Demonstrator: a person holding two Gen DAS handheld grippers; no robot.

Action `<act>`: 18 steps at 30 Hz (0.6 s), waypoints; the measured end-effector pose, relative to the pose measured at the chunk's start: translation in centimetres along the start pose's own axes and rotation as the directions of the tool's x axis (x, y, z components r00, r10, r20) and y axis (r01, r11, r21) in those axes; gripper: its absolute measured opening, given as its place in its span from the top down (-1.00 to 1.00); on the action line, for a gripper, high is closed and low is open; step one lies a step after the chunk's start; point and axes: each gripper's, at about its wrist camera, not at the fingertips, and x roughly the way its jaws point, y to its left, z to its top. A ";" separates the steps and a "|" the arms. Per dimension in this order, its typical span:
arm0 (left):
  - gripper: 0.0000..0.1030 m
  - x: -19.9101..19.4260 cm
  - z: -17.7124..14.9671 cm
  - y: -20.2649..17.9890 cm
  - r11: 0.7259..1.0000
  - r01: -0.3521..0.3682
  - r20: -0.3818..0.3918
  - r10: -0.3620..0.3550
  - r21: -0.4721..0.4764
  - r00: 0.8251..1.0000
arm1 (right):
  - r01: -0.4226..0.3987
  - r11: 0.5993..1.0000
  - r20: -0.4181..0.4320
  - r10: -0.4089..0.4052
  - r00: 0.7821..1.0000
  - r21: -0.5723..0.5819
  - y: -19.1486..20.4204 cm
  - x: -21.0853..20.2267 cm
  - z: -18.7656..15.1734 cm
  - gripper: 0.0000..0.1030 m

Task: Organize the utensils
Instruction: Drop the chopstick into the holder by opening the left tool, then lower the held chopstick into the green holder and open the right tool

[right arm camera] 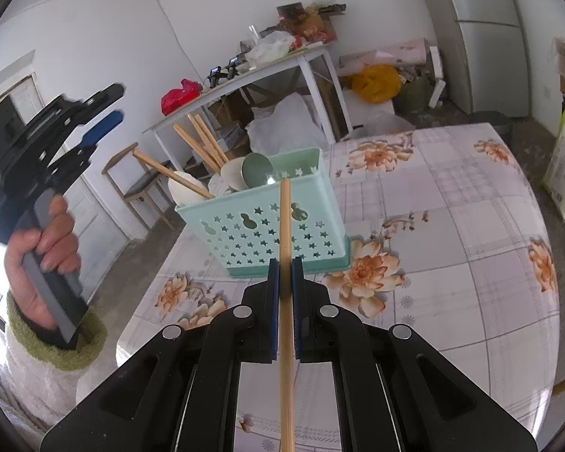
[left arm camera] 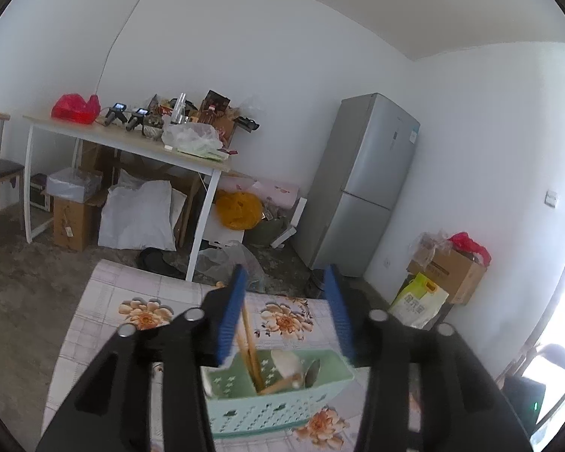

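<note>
Right tongs (right arm camera: 285,263) clamp a chopstick (right arm camera: 285,301), tip touching the basket's (right arm camera: 267,233) near rim; left tongs (left arm camera: 286,282) gape wide above that basket (left arm camera: 267,410), holding nothing.

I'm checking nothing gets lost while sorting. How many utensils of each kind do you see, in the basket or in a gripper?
Chopsticks: 5, four leaning in the basket, e.g., and one chopstick shut in the right gripper.
Spoons: 3 showing, two pale and one metal; more may be hidden.
Total: 8.
The left gripper is open and holds nothing.
</note>
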 end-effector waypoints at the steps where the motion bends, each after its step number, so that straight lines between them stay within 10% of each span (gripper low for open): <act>1: -0.05 -0.7 -0.3 0.0 1.000 -0.005 -0.003 0.005 0.013 1.000 | 0.000 1.000 0.004 0.000 1.000 -0.001 0.1 -0.1 0.1 0.91; 18: -0.88 -4.8 -16.1 1.5 0.988 -0.051 -0.337 0.098 0.146 0.936 | -0.116 0.984 0.132 0.134 0.982 -0.132 4.3 -1.0 6.6 0.91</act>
